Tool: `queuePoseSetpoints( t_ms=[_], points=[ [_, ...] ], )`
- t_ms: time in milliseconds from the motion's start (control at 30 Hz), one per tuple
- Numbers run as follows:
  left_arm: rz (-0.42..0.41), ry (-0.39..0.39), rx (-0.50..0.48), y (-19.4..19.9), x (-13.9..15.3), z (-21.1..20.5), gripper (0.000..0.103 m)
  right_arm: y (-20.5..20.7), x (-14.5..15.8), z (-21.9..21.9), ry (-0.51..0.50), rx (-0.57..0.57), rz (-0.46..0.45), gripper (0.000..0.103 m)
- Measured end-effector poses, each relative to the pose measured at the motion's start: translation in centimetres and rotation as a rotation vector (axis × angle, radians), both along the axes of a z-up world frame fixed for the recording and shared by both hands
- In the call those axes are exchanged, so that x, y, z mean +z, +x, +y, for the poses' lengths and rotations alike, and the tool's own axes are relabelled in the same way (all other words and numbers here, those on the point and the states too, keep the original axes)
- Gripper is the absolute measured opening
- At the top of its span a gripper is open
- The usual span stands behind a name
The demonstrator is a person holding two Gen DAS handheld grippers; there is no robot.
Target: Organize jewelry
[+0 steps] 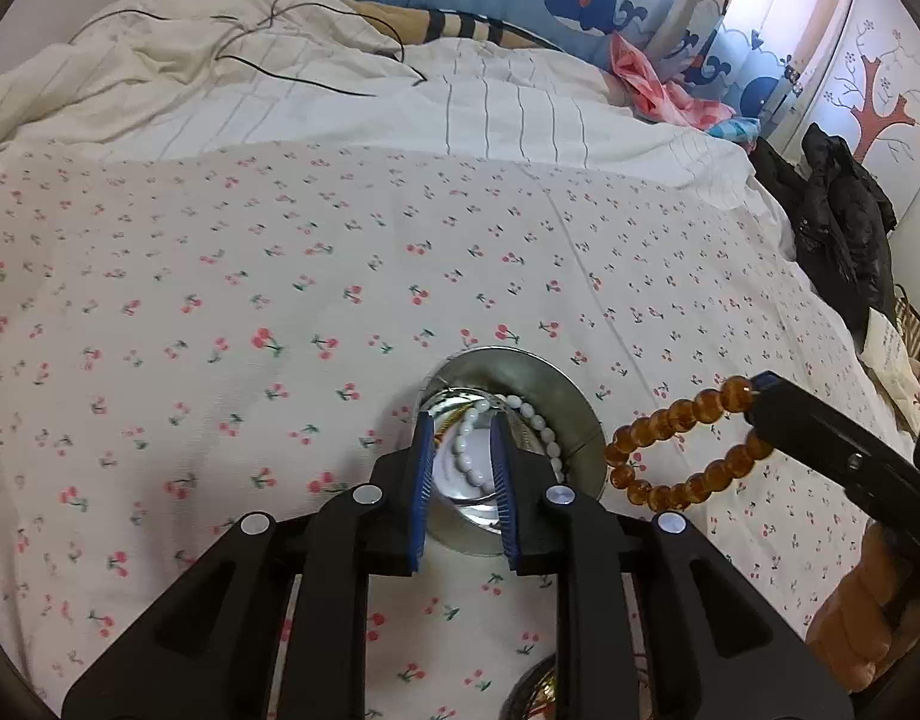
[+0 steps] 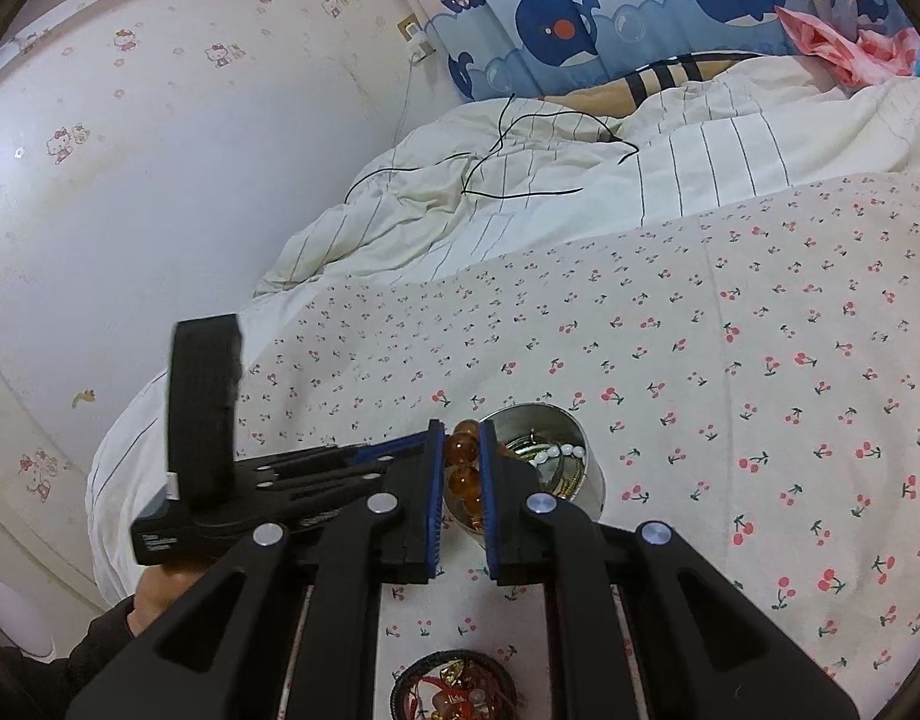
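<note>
Tin (image 1: 571,396) is being steadied on bed by narrowly parted, empty left hand-held gripper (image 1: 463,420) | amber bracelet (image 1: 679,444) is being carried, clamped in right hand-held gripper (image 2: 461,426), likely for dropping beside white beads (image 1: 535,414).

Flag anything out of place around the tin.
The white bead strand drapes over the metal tin's rim instead of lying fully inside. The amber bead bracelet hangs from the right gripper, outside the tin.

Tin (image 1: 571,402) on the bed (image 1: 279,276), ahead of the left tool (image 1: 463,450) — bead string (image 1: 544,426) inside. Bead bracelet (image 1: 682,444) hangs just right of the tin from the right tool (image 2: 461,456). Quilt (image 1: 339,102) behind — cable (image 1: 315,69) on it.
</note>
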State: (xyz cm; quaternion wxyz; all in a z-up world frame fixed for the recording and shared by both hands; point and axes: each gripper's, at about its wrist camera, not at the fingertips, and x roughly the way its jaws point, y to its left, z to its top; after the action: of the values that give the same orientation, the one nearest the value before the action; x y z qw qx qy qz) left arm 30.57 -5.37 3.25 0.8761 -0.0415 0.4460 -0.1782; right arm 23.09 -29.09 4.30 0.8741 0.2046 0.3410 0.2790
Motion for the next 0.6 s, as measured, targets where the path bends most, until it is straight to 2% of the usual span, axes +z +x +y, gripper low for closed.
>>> queuePoseSetpoints(
  t_ms=[167,300,433,500,600],
  points=[
    [-0.004,0.013,0.04,-0.9,0.4,1.8,0.027,1.0,-0.2,1.5,0.0,0.025,0.01,0.012],
    [0.006,0.004,0.051,-0.8,0.2,2.5,0.03,2.1,-0.6,2.8,0.026,0.043,0.026,0.012],
    [0.005,0.0,0.056,-0.7,0.2,2.6,0.037,3.4,-2.0,3.9,0.049,0.041,0.066,0.012],
    [0.004,0.0,0.056,-0.7,0.2,2.6,0.039,3.9,-2.9,4.3,0.016,0.021,0.091,0.012],
    [0.008,0.001,0.054,-0.7,0.2,2.5,0.041,4.5,-4.3,4.7,-0.092,-0.036,0.119,0.013]
  ],
)
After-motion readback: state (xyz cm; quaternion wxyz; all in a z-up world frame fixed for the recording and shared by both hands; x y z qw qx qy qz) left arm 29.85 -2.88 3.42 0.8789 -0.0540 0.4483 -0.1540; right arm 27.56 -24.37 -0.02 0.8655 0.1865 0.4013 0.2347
